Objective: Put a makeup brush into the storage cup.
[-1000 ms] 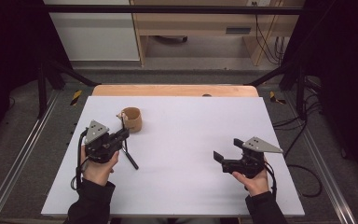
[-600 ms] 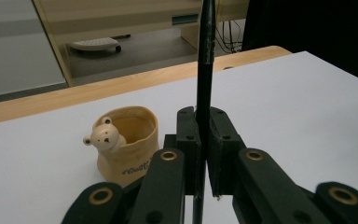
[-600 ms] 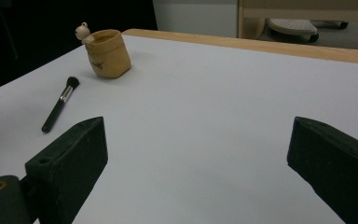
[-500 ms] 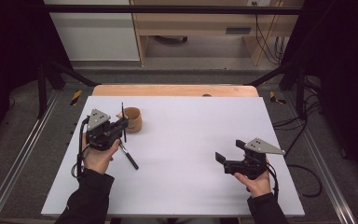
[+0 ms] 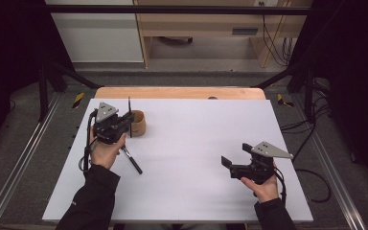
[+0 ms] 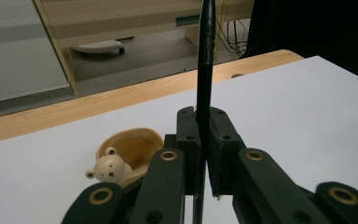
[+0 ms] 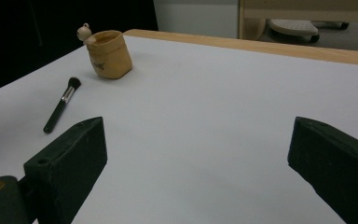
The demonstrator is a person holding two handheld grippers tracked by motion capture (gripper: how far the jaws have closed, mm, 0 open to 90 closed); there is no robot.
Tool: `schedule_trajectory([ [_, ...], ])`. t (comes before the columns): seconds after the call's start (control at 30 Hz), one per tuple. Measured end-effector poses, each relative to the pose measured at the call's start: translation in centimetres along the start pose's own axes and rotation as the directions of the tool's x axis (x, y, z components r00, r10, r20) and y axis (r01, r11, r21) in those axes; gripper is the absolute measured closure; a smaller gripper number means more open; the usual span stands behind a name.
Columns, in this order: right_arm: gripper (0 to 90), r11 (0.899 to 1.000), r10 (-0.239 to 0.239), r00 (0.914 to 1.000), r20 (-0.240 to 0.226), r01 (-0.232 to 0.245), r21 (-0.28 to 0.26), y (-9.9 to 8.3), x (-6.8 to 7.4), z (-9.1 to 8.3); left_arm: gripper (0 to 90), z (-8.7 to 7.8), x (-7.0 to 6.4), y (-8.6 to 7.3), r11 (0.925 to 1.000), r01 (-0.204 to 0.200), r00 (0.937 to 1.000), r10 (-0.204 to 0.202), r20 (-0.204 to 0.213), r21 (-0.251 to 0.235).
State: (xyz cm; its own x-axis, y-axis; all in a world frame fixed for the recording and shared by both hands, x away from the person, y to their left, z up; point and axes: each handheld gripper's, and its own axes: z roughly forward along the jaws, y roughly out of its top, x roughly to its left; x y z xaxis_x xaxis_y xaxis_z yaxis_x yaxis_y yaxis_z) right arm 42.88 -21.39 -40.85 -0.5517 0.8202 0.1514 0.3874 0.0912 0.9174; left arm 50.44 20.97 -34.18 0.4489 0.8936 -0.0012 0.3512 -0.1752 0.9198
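Two tongs in play: left tongs [image 5: 124, 125] clenched on a thin black stick [image 5: 129, 115], held upright, its long axis vertical; right tongs [image 5: 227, 165] released, jaws wide apart, hovering over bare counter [image 5: 196, 134] at near right. The stick sits at far left of the counter, just beside the tan cup [image 5: 138, 122], which is immediately right of the left tongs; from above the stick overlaps the cup's left rim, cannot tell if its lower end is already inside. The coming move likely turns on that: the cup mouth lies just right and slightly farther than the tongs, so a small shift right and a straight drop along the stick's axis should seat it. Left hand [image 5: 106, 152] is far nearer; right hand is well apart. A second item, a brush [image 5: 132, 162], lies flat on the counter near the left hand, axis running diagonally, bristle end toward the cup. Left gripper view shows the stick [image 6: 204, 84] pinched between the jaws and a little bear figure [image 6: 106, 169] on the cup [image 6: 135, 144] rim, below and left of the jaws. Right gripper view shows the brush [image 7: 61, 105] head clearly and the cup [image 7: 109, 54] standing upright, both well apart from the open jaws.
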Motion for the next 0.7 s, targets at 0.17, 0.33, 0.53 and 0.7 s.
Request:
schedule_trajectory([
  [0.17,5.2,1.0,-0.001,1.0,-0.001,0.001,0.0,0.0,0.1,0.1,84.1,0.8,0.4,0.3,0.9999,0.009,0.9999,-0.009,-0.01,0.004],
  [0.33,5.0,1.0,-0.003,1.0,-0.003,0.003,0.006,0.0,0.1,0.1,84.1,1.4,1.2,0.8,0.9996,0.029,0.9995,-0.029,-0.016,-0.004],
  [0.53,4.9,1.0,-0.003,1.0,0.0,0.003,0.007,0.0,0.1,0.1,84.1,1.9,2.0,1.3,0.9993,0.035,0.999,-0.035,-0.028,-0.011],
  [0.7,4.9,1.0,-0.003,1.0,0.001,0.003,0.007,0.0,0.0,0.2,84.2,2.6,2.5,1.4,0.9987,0.05,0.9982,-0.05,-0.034,-0.008],
])
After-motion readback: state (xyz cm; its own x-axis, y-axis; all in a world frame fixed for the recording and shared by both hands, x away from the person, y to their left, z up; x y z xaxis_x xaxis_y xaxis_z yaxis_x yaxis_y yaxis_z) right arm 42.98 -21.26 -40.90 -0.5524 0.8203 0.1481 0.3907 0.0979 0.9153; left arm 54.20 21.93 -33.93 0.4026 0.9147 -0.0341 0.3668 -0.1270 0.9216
